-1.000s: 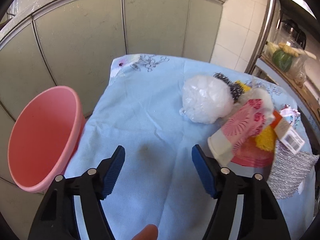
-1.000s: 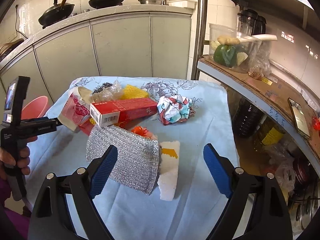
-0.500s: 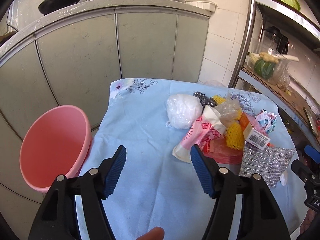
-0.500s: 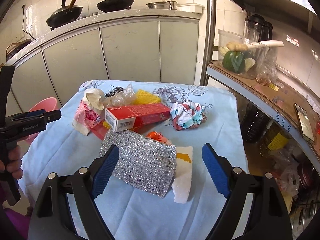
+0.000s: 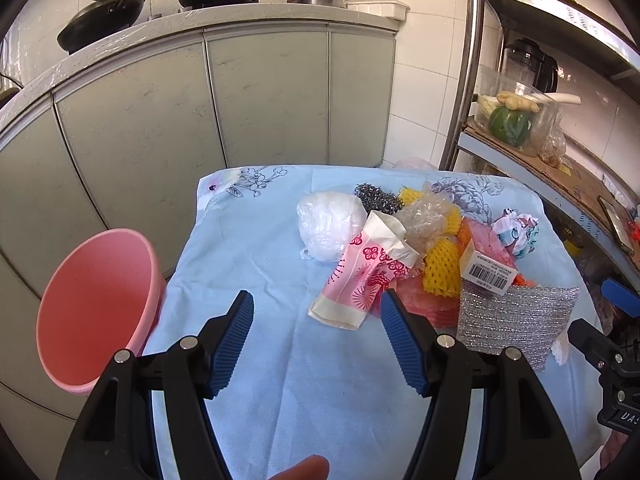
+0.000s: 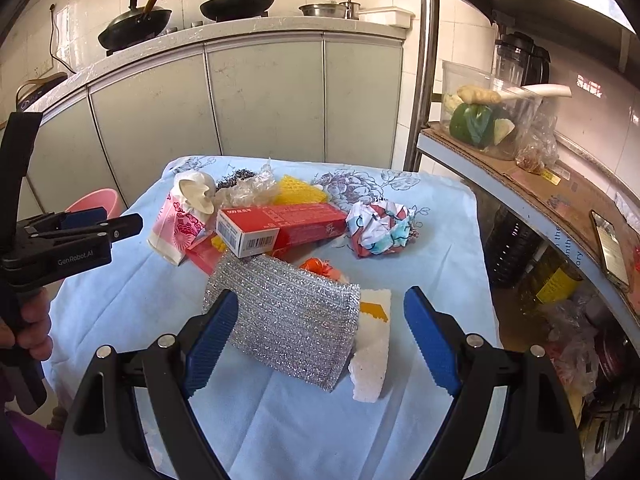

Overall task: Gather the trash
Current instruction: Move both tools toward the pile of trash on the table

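Left wrist view, left gripper [image 5: 316, 306] parted and empty over blue cloth [image 5: 248, 248], right gripper [image 6: 320, 302] likewise, pink bin [image 5: 96, 312] beside table.

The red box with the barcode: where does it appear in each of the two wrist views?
Left wrist view: the red box lies right of centre, its barcode end facing the camera, just above the silver scouring pad.
Right wrist view: the red box is at centre, lengthwise, behind the silver scouring pad.
Shared landmark: the crumpled patterned paper ball.
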A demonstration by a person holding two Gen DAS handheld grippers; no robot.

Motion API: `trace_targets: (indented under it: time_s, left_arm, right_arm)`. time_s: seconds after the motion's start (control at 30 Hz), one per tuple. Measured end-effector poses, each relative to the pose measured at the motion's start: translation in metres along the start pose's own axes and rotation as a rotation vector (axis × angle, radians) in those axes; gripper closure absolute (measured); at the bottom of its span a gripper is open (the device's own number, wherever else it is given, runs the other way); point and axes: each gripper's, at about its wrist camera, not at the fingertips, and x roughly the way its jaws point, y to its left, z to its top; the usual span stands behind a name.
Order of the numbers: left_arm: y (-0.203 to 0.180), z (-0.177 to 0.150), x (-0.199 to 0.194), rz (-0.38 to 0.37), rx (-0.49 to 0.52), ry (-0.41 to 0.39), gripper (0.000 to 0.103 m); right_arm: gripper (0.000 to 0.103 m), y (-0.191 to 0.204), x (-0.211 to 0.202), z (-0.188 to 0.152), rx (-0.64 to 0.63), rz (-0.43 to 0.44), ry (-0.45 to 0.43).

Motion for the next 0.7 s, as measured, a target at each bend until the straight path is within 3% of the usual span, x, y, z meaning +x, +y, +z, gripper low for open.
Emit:
trace_targets:
  time_s: [0.37, 0.7]
  left_arm:
    - [0.013, 0.0, 0.01, -0.062, -0.016, 0.028, 0.038]
    - [0.003, 0.004, 0.023, -0.086, 0.043, 0.058, 0.038]
  right_arm:
    - [0.018, -0.005, 0.007, 0.004, 0.017, 0.006, 0.018]
    - [0.018, -0.007, 0.014, 0.007, 0.006, 0.006, 0.024]
